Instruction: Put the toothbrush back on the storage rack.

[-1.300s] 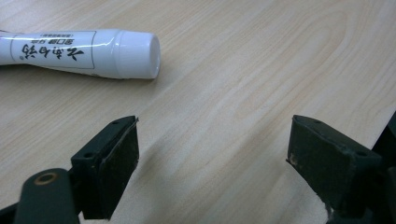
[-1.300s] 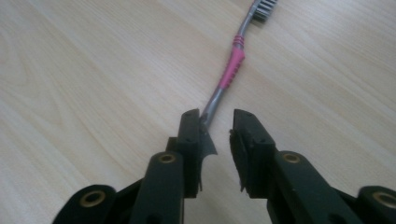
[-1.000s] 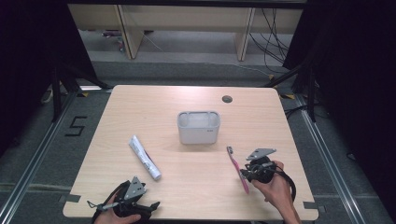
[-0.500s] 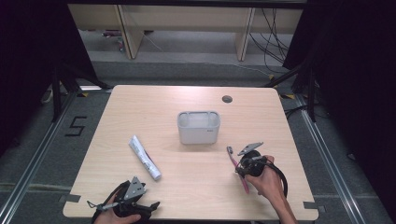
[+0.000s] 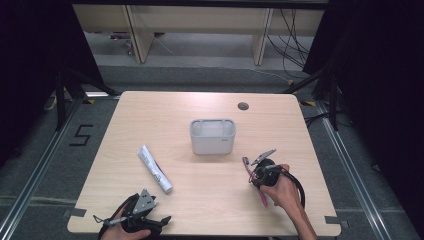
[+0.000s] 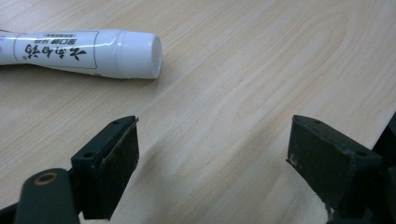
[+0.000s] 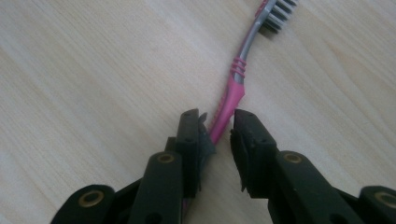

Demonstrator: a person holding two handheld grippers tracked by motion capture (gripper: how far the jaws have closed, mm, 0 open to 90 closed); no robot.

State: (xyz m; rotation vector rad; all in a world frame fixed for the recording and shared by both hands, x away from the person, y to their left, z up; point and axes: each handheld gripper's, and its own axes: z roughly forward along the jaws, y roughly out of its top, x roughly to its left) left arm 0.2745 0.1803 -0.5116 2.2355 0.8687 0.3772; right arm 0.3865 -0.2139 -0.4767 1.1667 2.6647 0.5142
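A: Where do we have the right hand-held gripper [image 7: 218, 135] now?

B: We have it low over the right part of the counter [image 5: 210, 105], near the near edge. Its jaws straddle the pink handle of the toothbrush [image 7: 233, 86], which lies flat on the wood. The left jaw's pad touches the handle; we see a thin gap at the other jaw, so we cannot tell whether the grip has clenched yet.

A: And the toothbrush itself?

B: From the high view, the toothbrush [image 5: 254, 177] lies to the right of the middle, its bristled head pointing to the far side and its handle running under the right hand-held gripper [image 5: 260, 175]. The grey holder cup [image 5: 212, 136] stands well apart from it, farther and to the left, at the middle of the counter.

A: What about our left hand-held gripper [image 6: 212, 154]?

B: We hold it released, jaws spread wide with bare wood between them, at the near left corner of the counter. The white toothpaste tube [image 6: 84, 52] lies on its side just beyond, cap towards the right in the left gripper view, touching neither jaw.
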